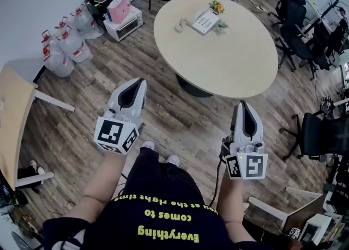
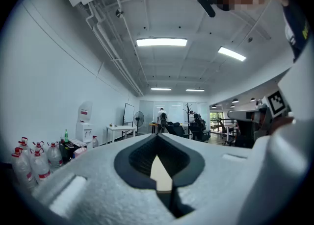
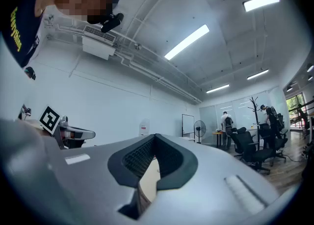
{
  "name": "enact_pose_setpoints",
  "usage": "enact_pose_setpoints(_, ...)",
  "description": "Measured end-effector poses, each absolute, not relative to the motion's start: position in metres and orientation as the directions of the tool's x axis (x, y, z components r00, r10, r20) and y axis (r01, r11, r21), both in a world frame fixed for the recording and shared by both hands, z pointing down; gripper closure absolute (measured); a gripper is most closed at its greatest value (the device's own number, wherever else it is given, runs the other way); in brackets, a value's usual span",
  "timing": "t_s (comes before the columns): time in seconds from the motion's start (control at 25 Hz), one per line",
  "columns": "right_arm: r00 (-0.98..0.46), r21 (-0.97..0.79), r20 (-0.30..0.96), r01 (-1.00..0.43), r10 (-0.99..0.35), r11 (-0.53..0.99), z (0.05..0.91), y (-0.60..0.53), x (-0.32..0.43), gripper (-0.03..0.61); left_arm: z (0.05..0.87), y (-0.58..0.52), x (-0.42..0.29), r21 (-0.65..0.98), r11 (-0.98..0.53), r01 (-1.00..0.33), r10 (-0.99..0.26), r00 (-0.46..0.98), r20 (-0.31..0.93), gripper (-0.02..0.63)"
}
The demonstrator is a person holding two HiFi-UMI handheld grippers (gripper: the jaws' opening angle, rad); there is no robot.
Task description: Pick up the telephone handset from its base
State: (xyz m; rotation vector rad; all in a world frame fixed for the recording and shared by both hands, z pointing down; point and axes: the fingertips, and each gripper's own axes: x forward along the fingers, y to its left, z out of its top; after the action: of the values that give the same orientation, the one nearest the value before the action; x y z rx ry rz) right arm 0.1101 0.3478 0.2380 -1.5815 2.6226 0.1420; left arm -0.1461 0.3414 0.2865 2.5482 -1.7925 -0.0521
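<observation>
A white telephone (image 1: 204, 23) with its handset (image 1: 194, 18) resting on the base sits at the far side of a round beige table (image 1: 229, 58); a coiled cord (image 1: 180, 25) trails off its left. Both grippers hang over the wooden floor, well short of the table. My left gripper (image 1: 133, 87) is shut with nothing in it, and so is my right gripper (image 1: 245, 109). In the left gripper view the jaws (image 2: 159, 162) meet in front of the camera; the right gripper view shows the same (image 3: 154, 162). The phone is hidden in both gripper views.
A small flower pot (image 1: 217, 7) stands beside the phone. Water bottles (image 1: 68, 44) and a microwave (image 1: 124, 24) line the left wall. Black office chairs (image 1: 297, 36) crowd the right side. A light desk (image 1: 11, 123) juts in at the left.
</observation>
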Motion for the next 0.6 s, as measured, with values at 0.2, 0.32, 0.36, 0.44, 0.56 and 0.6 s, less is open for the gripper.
enact_pose_setpoints(0.2,-0.467,0.019,-0.126,-0.883,-0.875,0.469,0.233,0.356,0.135,0.568,0.282,0.348,-0.124,0.045,-0.337,-0.94,-0.941,0.337,-0.013,0.61)
enact_pose_setpoints(0.32,-0.472,0.003,-0.112,-0.88,-0.875,0.474,0.235,0.354,0.144,0.568,0.281,0.348,-0.114,0.046,-0.335,-0.941,-0.942,0.335,-0.009,0.609)
enact_pose_setpoints(0.36,-0.477,-0.012,-0.106,-0.877,-0.872,0.481,0.237,0.354,0.146,0.568,0.282,0.347,-0.111,0.046,-0.335,-0.941,-0.942,0.335,-0.007,0.609)
enact_pose_setpoints(0.44,-0.484,-0.037,-0.102,-0.871,-0.869,0.49,0.24,0.353,0.151,0.568,0.282,0.347,-0.105,0.049,-0.335,-0.941,-0.942,0.335,-0.005,0.609)
enact_pose_setpoints(0.56,-0.485,-0.047,-0.104,-0.87,-0.868,0.491,0.243,0.354,0.16,0.561,0.282,0.348,-0.099,0.06,-0.321,-0.945,-0.947,0.321,-0.014,0.591)
enact_pose_setpoints(0.6,-0.488,-0.05,-0.107,-0.868,-0.866,0.495,0.243,0.355,0.162,0.551,0.281,0.348,-0.098,0.065,-0.316,-0.946,-0.949,0.316,-0.015,0.551)
